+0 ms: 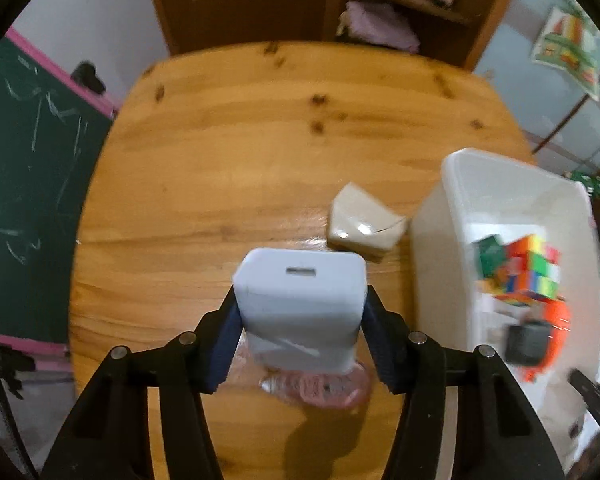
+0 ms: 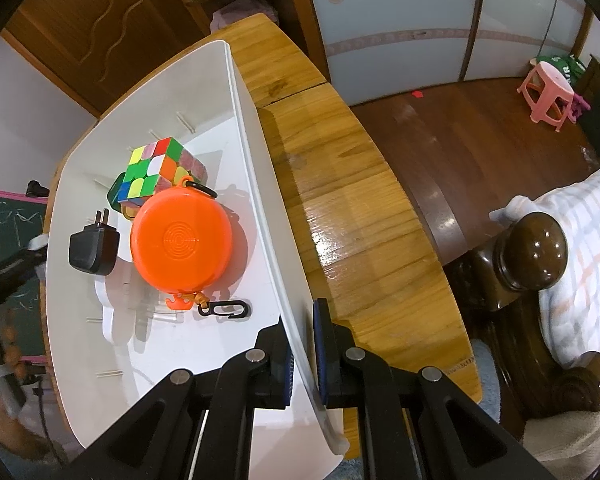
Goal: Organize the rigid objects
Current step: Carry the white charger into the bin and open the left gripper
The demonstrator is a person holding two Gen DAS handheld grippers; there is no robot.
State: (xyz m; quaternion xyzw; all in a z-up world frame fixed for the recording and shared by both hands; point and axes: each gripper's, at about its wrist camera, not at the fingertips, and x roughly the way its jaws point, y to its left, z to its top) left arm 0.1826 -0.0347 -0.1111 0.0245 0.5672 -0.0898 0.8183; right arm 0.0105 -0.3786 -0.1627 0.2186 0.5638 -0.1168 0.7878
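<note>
Carrying: the left gripper (image 1: 300,316) is clamped on a white charger (image 1: 300,300), its blue pads pressed to both sides, the port end facing away from the wrist.
Charger: held clear above the table (image 1: 220,152), with a pink-labelled clear thing (image 1: 320,390) lying right below it; what that is I can't quite tell through the blur.
Bin: the white bin (image 2: 260,152) stands on the table to the right of the charger; inside lie a cube (image 2: 156,168), an orange case (image 2: 182,240) and a black plug (image 2: 94,250).
Right gripper: the right gripper (image 2: 302,352) is closed on the bin's near wall, one pad inside, one outside, steadying it.
Left out: a beige box (image 1: 364,220) sits on the table just beside the bin.
Doing it well: I'd carry the charger level over the bin's rim, high enough to clear the wall.
Drop spot: the bare floor near the plug looks the best place, away from the orange case.
Release: lower first, then part the jaws, so it doesn't bounce.
Watch: the grip sits low on the charger, so a quick swing could tip it.
</note>
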